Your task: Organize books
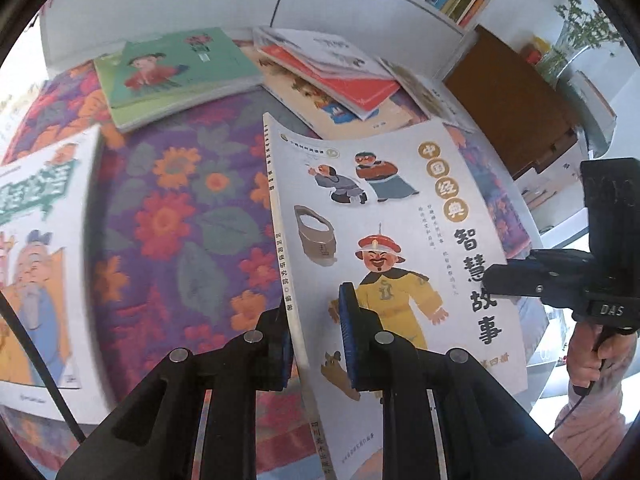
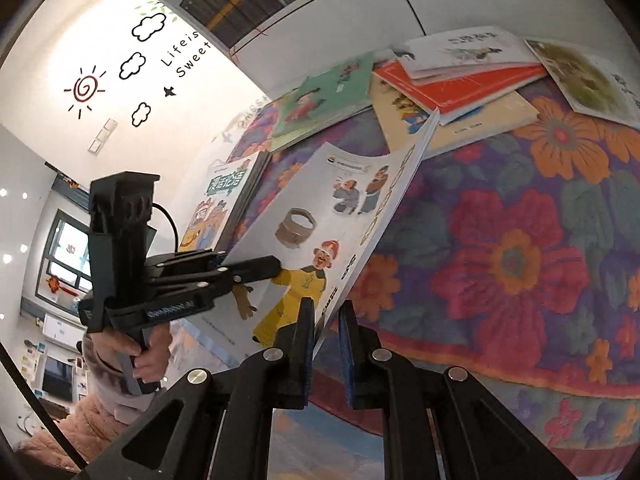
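You hold the white storybook [image 1: 384,240] with both grippers, and it hangs tilted above the flowered cloth [image 1: 180,220], clear of it. Your left gripper [image 1: 316,340] is clenched on the book's spine edge near the lower end, one pad on the cover and the other behind it. Your right gripper [image 2: 326,344] is clenched on the opposite long edge of the same book, the edge sitting between its two blue pads [image 2: 347,352]. In the left wrist view your right gripper shows at the book's right side, with your hand [image 1: 592,356] under it. Relative to the storybook, the green book [image 1: 172,76] lies flat on the cloth beyond its top end, and the pile of books with a red cover [image 1: 344,76] lies just beside that, also beyond the top. Another white book with a green title [image 1: 36,248] lies on the cloth to the spine side of the storybook, apart from it
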